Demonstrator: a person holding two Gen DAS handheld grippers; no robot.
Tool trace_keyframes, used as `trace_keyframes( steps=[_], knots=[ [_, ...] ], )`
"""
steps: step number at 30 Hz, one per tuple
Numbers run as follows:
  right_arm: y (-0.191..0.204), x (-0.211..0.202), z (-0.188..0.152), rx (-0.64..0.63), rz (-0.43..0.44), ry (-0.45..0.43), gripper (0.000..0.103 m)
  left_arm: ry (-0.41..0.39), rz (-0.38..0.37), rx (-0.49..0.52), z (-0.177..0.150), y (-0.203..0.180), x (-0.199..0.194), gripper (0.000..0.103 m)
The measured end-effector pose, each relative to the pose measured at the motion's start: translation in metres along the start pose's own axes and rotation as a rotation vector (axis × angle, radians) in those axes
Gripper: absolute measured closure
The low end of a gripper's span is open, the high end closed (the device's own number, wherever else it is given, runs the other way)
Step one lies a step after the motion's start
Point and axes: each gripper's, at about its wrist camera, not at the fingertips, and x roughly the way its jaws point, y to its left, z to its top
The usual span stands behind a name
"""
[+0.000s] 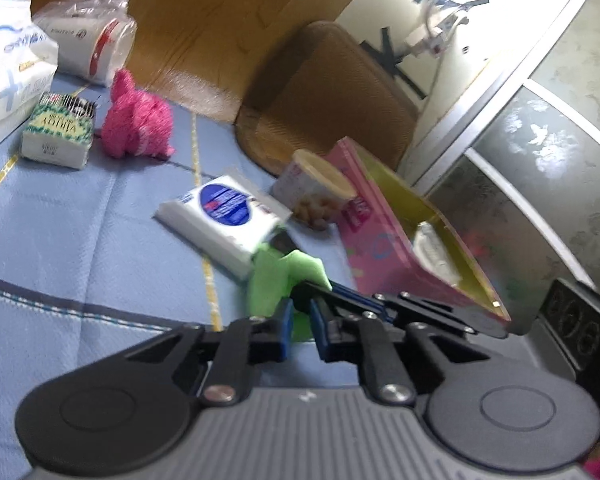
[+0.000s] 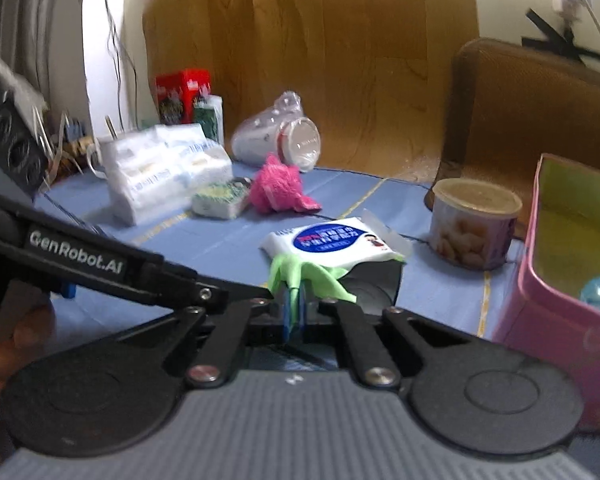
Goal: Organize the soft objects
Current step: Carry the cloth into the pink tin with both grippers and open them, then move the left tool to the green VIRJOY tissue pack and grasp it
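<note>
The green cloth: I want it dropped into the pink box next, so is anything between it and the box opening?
Nothing visible blocks it. The green cloth is pinched by both the right gripper and the left gripper, above the blue mat. The pink box sits just right, open; the nut can stands farther back.

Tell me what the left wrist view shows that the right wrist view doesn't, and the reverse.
Only the left wrist view: a frosted glass door at the right edge.
Only the right wrist view: a red box by the wall.
Both: the green cloth pinched by both grippers, the white wipes pack, pink plush, snack can and pink box.
</note>
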Motion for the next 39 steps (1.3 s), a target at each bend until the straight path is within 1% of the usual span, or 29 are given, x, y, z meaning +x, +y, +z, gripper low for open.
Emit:
trace_keyframes(
  steps=[3, 6, 8, 11, 13, 15, 19, 23, 27, 29, 31, 32, 33, 35, 36, 39],
  knots=[
    [-0.003, -0.019, 0.007, 0.014, -0.007, -0.071, 0.096, -0.033, -0.029, 0.045, 0.009, -0.023, -0.007, 0.092],
    [-0.01, -0.043, 0.019, 0.008, -0.061, -0.172, 0.096, -0.07, -0.067, 0.125, 0.025, -0.057, -0.005, 0.092],
    [-0.019, -0.06, 0.025, 0.002, -0.112, -0.241, 0.096, -0.084, -0.099, 0.184, 0.036, -0.082, 0.002, 0.092],
    [-0.037, -0.086, 0.03, -0.007, -0.213, -0.329, 0.096, -0.092, -0.158, 0.263, 0.048, -0.12, 0.021, 0.092],
    [-0.05, -0.1, 0.03, -0.002, -0.283, -0.367, 0.096, -0.088, -0.191, 0.311, 0.05, -0.142, 0.04, 0.092],
    [-0.067, -0.111, 0.026, 0.021, -0.345, -0.381, 0.096, -0.065, -0.21, 0.336, 0.048, -0.16, 0.061, 0.092],
    [-0.094, -0.12, 0.01, 0.079, -0.428, -0.359, 0.096, -0.005, -0.225, 0.357, 0.036, -0.182, 0.098, 0.092],
    [-0.112, -0.125, -0.005, 0.125, -0.469, -0.324, 0.096, 0.047, -0.207, 0.352, 0.024, -0.19, 0.124, 0.092],
    [-0.119, -0.123, -0.01, 0.12, -0.493, -0.304, 0.096, 0.056, -0.175, 0.337, 0.021, -0.189, 0.136, 0.092],
    [-0.122, -0.12, -0.01, 0.118, -0.507, -0.293, 0.095, 0.056, -0.147, 0.337, 0.021, -0.188, 0.141, 0.088],
    [-0.122, -0.116, -0.01, 0.11, -0.538, -0.277, 0.092, 0.061, -0.097, 0.33, 0.021, -0.186, 0.144, 0.075],
    [-0.122, -0.111, -0.01, 0.102, -0.564, -0.255, 0.088, 0.059, -0.077, 0.321, 0.021, -0.184, 0.144, 0.073],
    [-0.123, -0.108, -0.01, 0.102, -0.585, -0.234, 0.082, 0.056, -0.076, 0.315, 0.021, -0.182, 0.142, 0.072],
    [-0.126, -0.109, -0.014, 0.13, -0.593, -0.235, 0.049, 0.051, -0.08, 0.304, 0.022, -0.176, 0.135, 0.068],
    [-0.126, -0.11, -0.016, 0.144, -0.586, -0.247, 0.046, 0.044, -0.084, 0.301, 0.022, -0.173, 0.13, 0.066],
    [-0.123, -0.113, -0.015, 0.157, -0.59, -0.272, 0.046, 0.025, -0.081, 0.32, 0.022, -0.168, 0.113, 0.064]
  ],
)
